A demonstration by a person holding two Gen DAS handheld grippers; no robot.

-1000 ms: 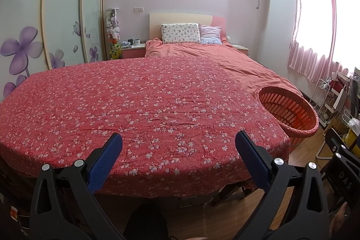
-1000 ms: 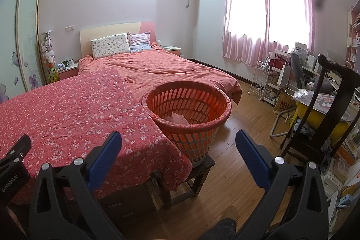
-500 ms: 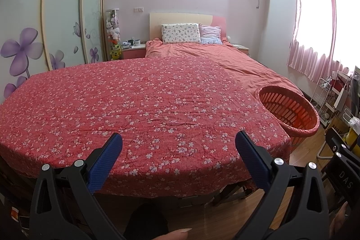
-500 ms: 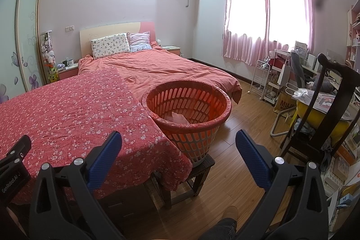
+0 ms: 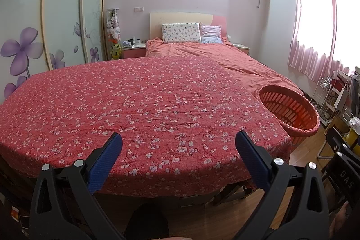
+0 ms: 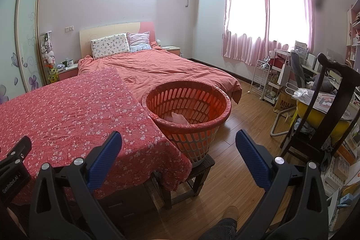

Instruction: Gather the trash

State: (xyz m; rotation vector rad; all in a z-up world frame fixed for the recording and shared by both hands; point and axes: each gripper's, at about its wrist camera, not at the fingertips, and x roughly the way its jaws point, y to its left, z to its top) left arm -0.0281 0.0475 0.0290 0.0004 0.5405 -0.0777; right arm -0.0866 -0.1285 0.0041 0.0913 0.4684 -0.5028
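Note:
An orange slotted basket (image 6: 189,114) stands on a small dark stool (image 6: 198,169) at the right edge of the table; it also shows in the left wrist view (image 5: 289,110). White crumpled paper (image 6: 178,118) lies inside it. My left gripper (image 5: 178,145) is open and empty above the near edge of the red floral tablecloth (image 5: 139,105). My right gripper (image 6: 178,145) is open and empty, in front of the basket. No loose trash shows on the cloth.
A bed (image 6: 162,69) with orange bedding lies behind the table. A dark wooden chair (image 6: 324,118) and cluttered shelves (image 6: 276,82) stand to the right. Sliding wardrobe doors (image 5: 56,21) line the left wall. Wooden floor (image 6: 243,127) lies beside the basket.

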